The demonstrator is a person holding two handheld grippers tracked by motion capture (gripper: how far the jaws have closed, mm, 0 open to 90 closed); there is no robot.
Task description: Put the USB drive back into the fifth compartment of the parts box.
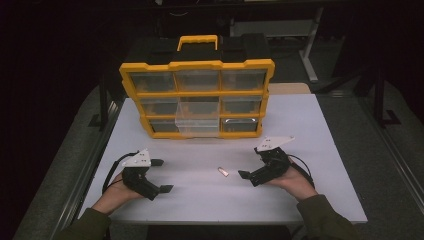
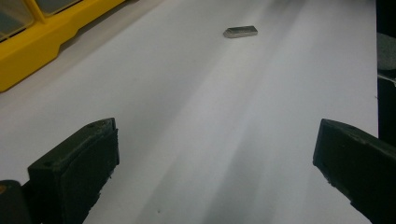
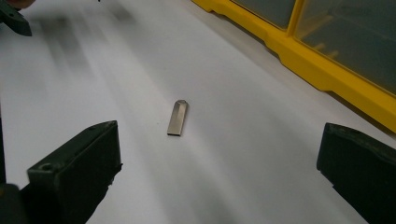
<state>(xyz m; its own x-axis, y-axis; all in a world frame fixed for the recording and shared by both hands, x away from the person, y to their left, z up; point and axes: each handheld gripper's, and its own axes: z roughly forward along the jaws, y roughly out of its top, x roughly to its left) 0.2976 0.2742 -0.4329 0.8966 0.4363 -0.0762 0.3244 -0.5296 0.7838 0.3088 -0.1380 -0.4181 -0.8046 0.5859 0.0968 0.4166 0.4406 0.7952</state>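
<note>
- Near the organizer (image 1: 197, 95), on the white table (image 1: 310, 200) in front of it, lies the metal stick (image 1: 223, 171), flat, between both grippers.
- Likely light, stiff and slick; its thin profile suggests pinching across the long edges.
- Left gripper (image 1: 161, 175) stands wide, empty.
- Right gripper (image 1: 252, 161) stands wide, empty, closer to the stick.
- Table looks smooth and bare; the room behind the organizer is dark.

Brushed metal stick (image 3: 178, 117), matt white table (image 3: 243, 177), glossy yellow plastic organiser (image 3: 327, 70).
</note>
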